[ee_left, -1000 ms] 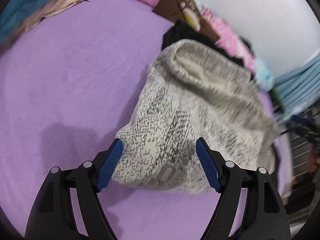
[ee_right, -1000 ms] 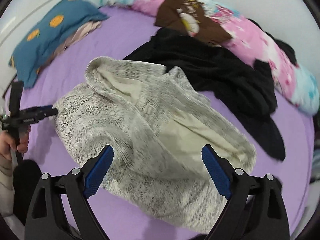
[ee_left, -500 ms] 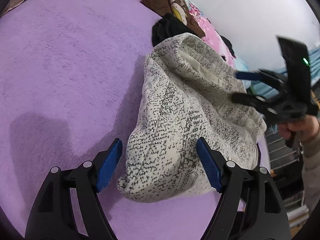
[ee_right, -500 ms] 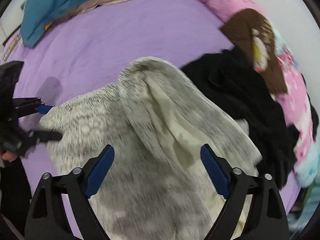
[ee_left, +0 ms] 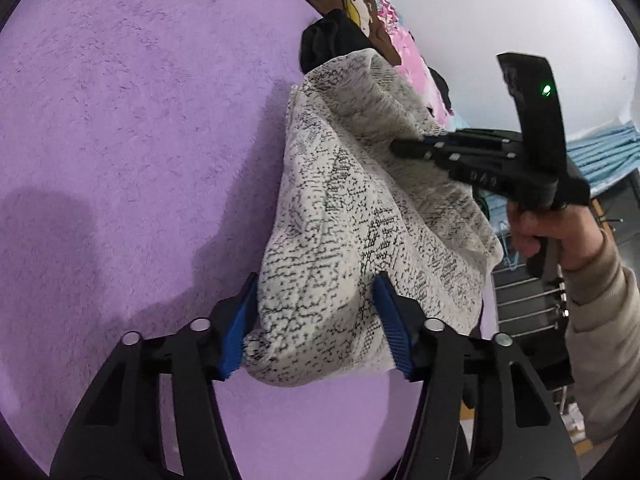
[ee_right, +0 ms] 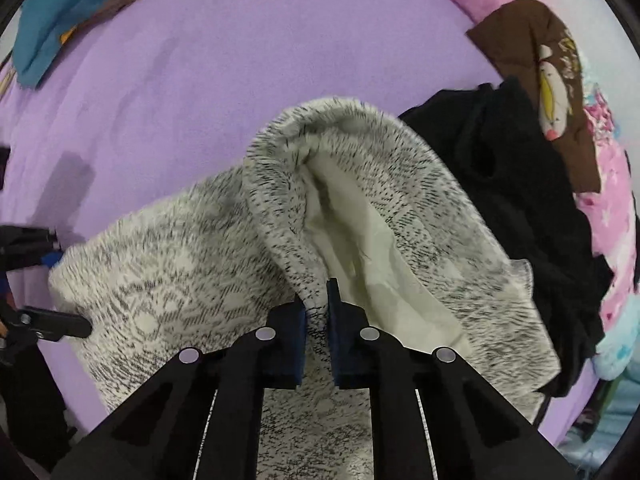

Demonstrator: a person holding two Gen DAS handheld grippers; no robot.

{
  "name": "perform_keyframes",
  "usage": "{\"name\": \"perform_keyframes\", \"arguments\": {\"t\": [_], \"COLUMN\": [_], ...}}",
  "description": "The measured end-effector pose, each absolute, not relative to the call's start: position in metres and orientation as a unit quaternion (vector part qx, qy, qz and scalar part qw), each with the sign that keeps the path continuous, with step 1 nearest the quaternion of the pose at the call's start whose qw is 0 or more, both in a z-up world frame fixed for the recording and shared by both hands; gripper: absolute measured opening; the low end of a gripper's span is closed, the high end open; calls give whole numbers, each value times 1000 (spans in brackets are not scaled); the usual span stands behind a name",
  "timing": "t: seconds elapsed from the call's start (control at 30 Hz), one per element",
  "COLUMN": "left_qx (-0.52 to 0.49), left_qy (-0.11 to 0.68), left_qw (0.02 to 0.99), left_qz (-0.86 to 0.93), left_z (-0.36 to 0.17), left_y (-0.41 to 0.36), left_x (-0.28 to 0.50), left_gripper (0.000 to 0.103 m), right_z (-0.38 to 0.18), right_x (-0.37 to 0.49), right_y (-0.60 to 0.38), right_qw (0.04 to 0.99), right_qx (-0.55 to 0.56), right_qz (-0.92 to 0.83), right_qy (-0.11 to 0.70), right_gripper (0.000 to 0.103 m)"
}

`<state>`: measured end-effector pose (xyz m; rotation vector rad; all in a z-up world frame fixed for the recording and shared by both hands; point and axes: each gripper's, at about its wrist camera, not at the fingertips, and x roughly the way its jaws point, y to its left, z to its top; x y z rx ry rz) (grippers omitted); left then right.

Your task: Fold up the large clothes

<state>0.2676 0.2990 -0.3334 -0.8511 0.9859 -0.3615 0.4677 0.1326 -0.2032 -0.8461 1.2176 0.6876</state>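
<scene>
You have a purple fleece blanket (ee_right: 248, 92) spread wide beneath everything. A black garment (ee_right: 516, 184) lies crumpled near its right edge, touching a pink floral quilt (ee_right: 612, 208) with a brown printed patch (ee_right: 536, 60). A teal cloth (ee_right: 60, 12) sits far left.

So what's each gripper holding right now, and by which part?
Right gripper pinches a raised fold of the grey knit garment. Left gripper has just been closing around the garment's bunched corner.
</scene>
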Motion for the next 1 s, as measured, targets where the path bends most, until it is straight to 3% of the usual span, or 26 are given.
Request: {"name": "perform_keyframes", "arguments": {"t": [0.4, 0.47, 0.53, 0.67, 0.77, 1.0], "left_qx": [-398, -401, -400, -394, -396, -397], "left_qy": [455, 457, 457, 457, 457, 456], "left_qw": [779, 776, 777, 780, 779, 779], "left_qz": [-169, -166, -166, -168, -167, -164], "left_z": [-333, -335, -334, -330, -331, -332], "left_y": [308, 310, 310, 308, 308, 309], "left_x": [267, 267, 266, 267, 268, 265], "left_gripper": [27, 27, 27, 27, 27, 28], "right_z": [-223, -229, -223, -192, -162, -138], "right_x": [529, 534, 536, 525, 515, 496], "right_y": [162, 165, 163, 146, 117, 26], "right_qw": [694, 694, 703, 730, 742, 704], "right_qx": [-371, -387, -383, -410, -408, -391], "right_qz": [265, 247, 242, 239, 244, 283], "right_qy": [558, 554, 548, 492, 474, 522], "right_gripper": [10, 27, 34, 71, 73, 73]}}
